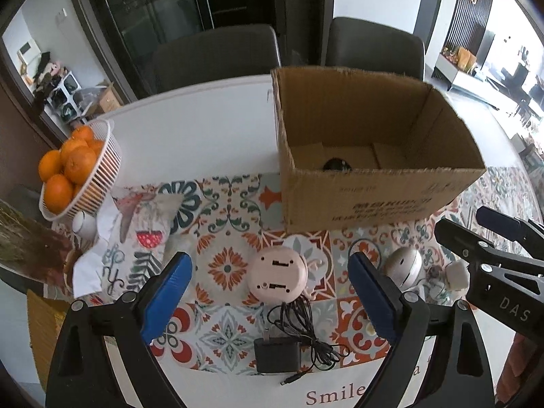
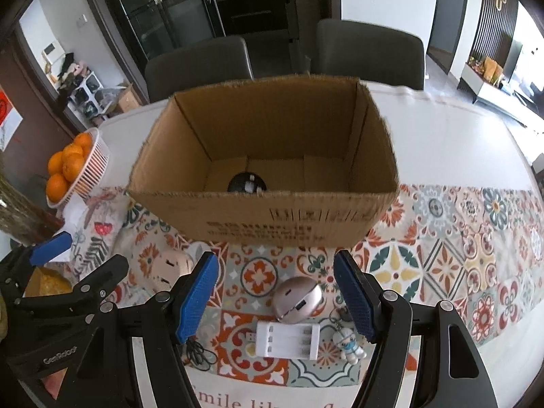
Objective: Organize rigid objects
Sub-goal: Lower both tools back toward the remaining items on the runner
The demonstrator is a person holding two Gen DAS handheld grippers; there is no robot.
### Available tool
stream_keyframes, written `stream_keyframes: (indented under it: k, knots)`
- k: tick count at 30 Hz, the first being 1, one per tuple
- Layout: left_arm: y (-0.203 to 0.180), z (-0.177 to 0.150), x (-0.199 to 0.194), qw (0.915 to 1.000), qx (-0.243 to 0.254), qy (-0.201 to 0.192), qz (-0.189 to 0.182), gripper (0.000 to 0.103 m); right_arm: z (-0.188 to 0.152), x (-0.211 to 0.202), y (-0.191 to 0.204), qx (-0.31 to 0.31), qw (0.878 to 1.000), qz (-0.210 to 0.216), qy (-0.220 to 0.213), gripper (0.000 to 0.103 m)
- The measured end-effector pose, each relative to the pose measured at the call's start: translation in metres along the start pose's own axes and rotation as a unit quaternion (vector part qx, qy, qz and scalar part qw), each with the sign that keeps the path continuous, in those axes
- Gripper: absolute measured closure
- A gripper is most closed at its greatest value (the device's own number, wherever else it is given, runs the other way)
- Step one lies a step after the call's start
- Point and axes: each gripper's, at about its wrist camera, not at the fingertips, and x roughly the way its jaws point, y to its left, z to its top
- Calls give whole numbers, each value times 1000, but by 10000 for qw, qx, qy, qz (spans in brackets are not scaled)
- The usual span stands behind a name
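An open cardboard box (image 1: 374,200) (image 2: 265,210) stands on a patterned mat, with a dark round object (image 2: 246,182) on its bottom. My left gripper (image 1: 270,267) hovers open over a pink round device (image 1: 278,277) lying bottom-up; a black power adapter (image 1: 277,355) with a tangled cord lies nearer to me. My right gripper (image 2: 275,270) is open above a silver-pink computer mouse (image 2: 297,299), a white battery charger (image 2: 287,340) and a small astronaut keychain (image 2: 350,343). Neither gripper holds anything. The right gripper also shows at the left wrist view's right edge.
A white basket of oranges (image 1: 102,170) sits at the table's left, with a floral cloth (image 1: 136,238) and white paper beside it. Two grey chairs (image 1: 217,54) stand behind the white table (image 1: 197,136). A dark cabinet is behind them.
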Motion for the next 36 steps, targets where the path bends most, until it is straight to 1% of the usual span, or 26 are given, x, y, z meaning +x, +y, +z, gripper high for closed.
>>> stream_keyframes:
  k: [4,11,15,24,30,32,34,36]
  knots:
    - [-1,-4,16,9997,40,223,-70,9,-7,12,-1,47,9999,5,121,32]
    - [-4,-10,46,9983,95,559,-122,9,-15,38,-5,127,9988,-45,462,32]
    - [-6,-13,63,9969,92,764,-189,9,-20,53,-9,277,9969,5,731,32]
    - [-7,-19,96,9928,108,1160,-284,9,-29,87,-12,348,9929,-18,1135,32]
    - [-8,-17,112,9907,77,1306,-363,10,-33,109,-13,430,9897,-68,1361,32]
    - [-8,-17,116,9905,68,1326,-353,11,-35,114,-13,469,9888,-83,1413,32]
    - [-8,-19,119,9900,43,1347,-420,15,-36,118,-13,472,9889,-126,1405,32]
    - [-7,-20,124,9899,40,1356,-414,15,-36,120,-11,452,9890,-181,1399,32]
